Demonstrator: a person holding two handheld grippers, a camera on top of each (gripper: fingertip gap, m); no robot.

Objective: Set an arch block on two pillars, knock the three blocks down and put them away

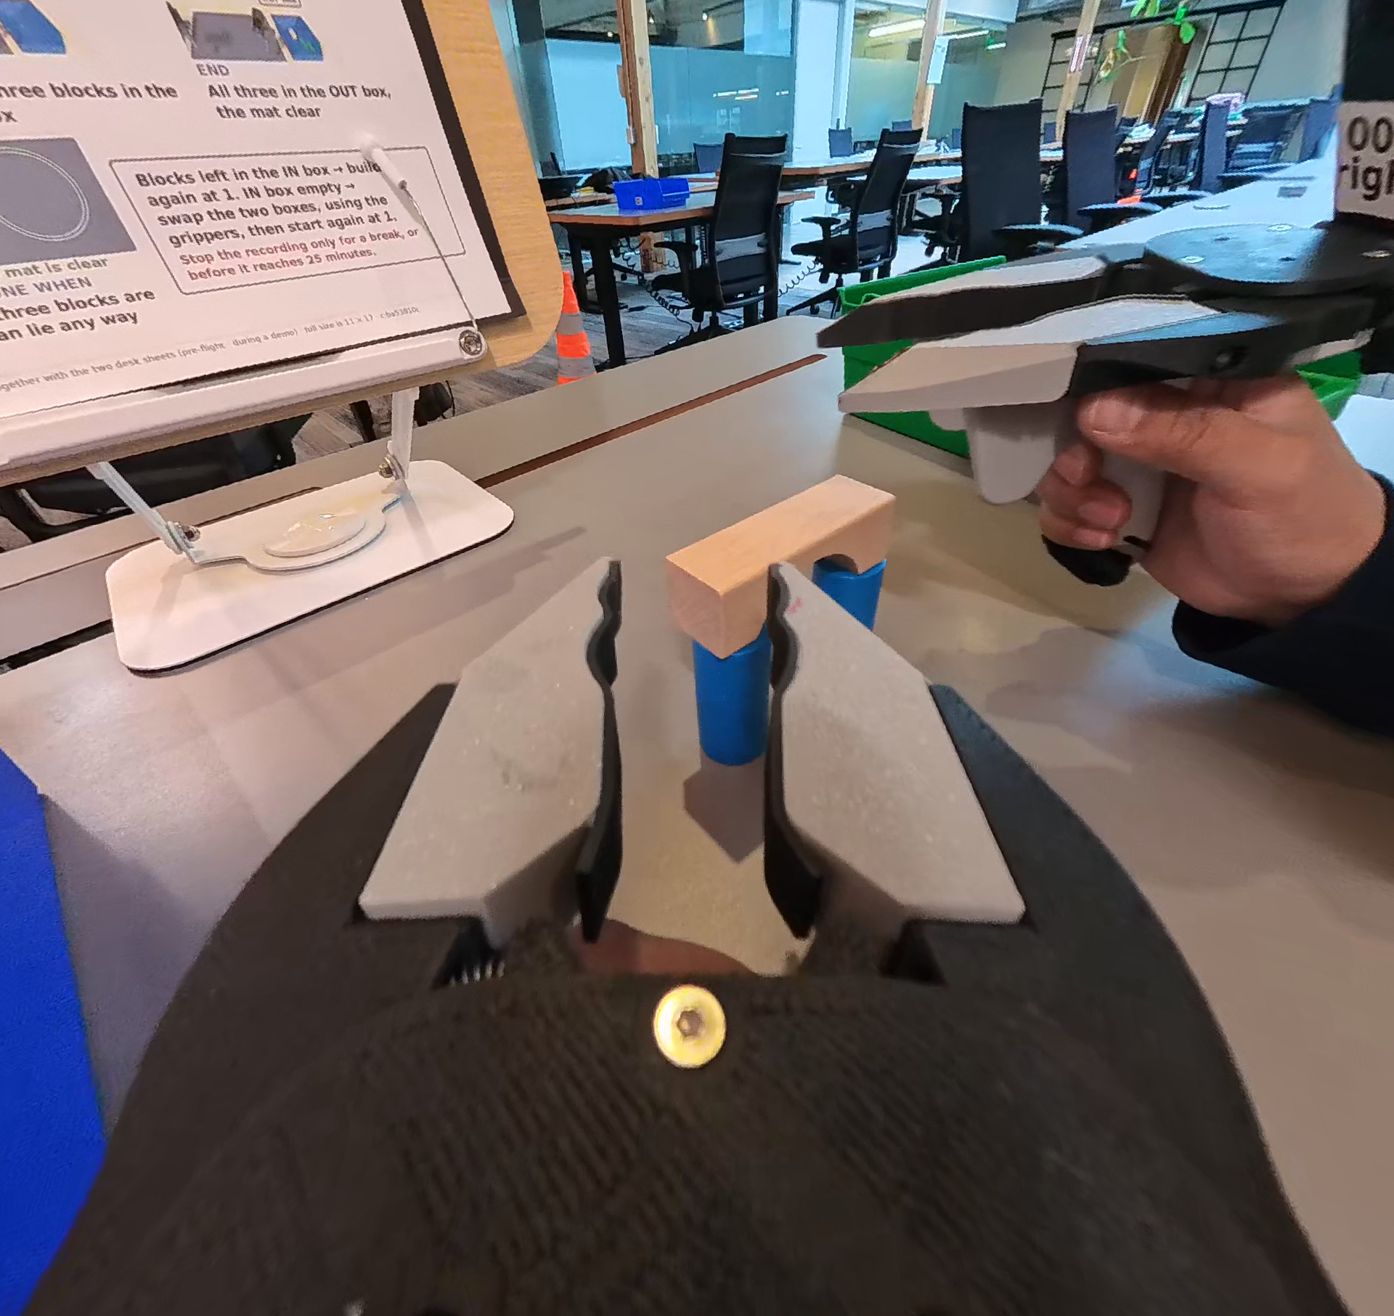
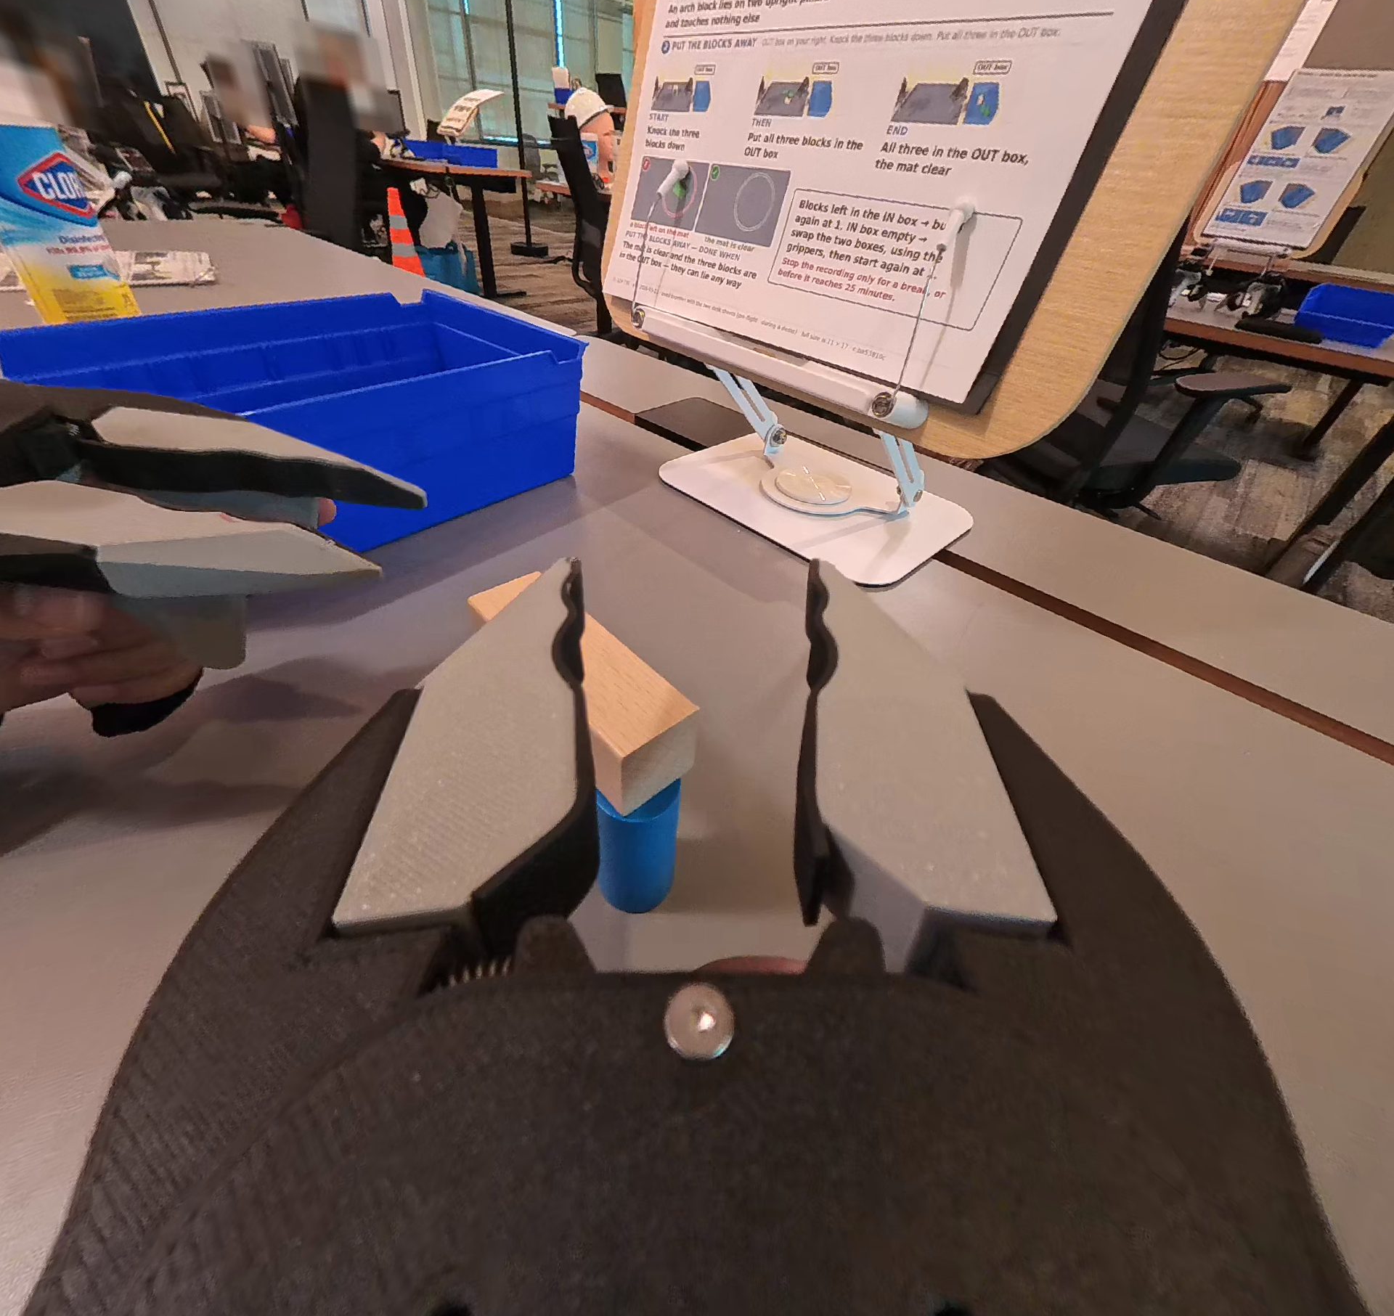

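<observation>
one step done: arch block (image 1: 777,563) sits across two blue pillars (image 1: 730,699) on the table (image 1: 1131,827). left gripper (image 1: 694,601) and right gripper (image 2: 690,601) hang released, empty, either side. knock-down and stowing in the blue box (image 2: 422,405) remain.

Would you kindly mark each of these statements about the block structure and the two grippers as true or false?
1. The wooden arch block rests across two blue pillars. True.
2. The pillars are red. False: both the near pillar and the far pillar are blue.
3. The left gripper grips the arch block. False: its jaws stand apart, open, and the arch stands beyond them on the pillars.
4. The right gripper is open and holds nothing. True.
5. A blue bin stands on the table, left of the arch in the right wrist view. True.
6. The arch has been knocked down. False: it sits on upright pillars.
</observation>
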